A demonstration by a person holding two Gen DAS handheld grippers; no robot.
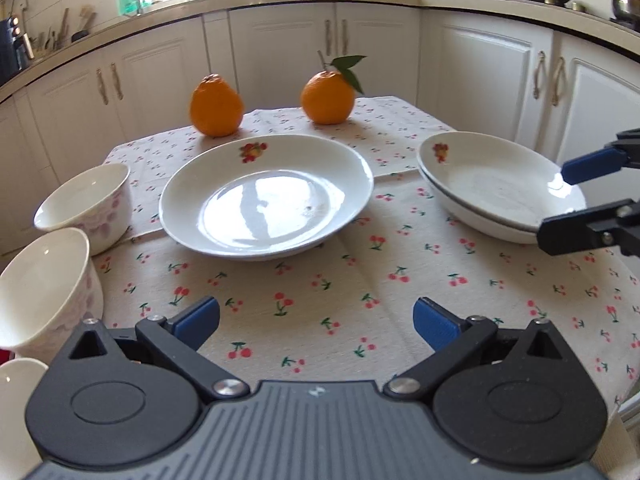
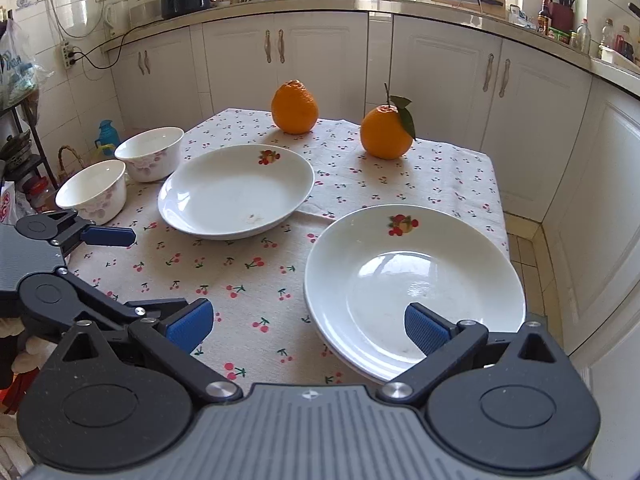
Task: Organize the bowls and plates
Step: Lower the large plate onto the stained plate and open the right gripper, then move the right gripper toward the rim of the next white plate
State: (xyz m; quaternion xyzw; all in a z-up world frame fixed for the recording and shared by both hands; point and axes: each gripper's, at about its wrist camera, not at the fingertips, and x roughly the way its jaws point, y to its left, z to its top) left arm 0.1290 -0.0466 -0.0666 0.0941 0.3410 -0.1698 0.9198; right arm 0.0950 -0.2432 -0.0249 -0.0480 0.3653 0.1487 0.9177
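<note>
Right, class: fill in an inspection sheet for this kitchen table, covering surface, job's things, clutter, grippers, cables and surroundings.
Surface: table under a cherry-print tablecloth.
Job's things: single plate mid-table; stacked plates, two at least, on the right; far bowl and near bowl on the left, apart, not nested.
Clutter: plain orange and leafy orange at the far edge.
Grippers: left gripper open over bare cloth; right gripper open, one finger over the stack's rim.
Cables: black cord hanging from a wall socket strip.
Surroundings: white cabinets; worktop crowded with utensils and bottles.
</note>
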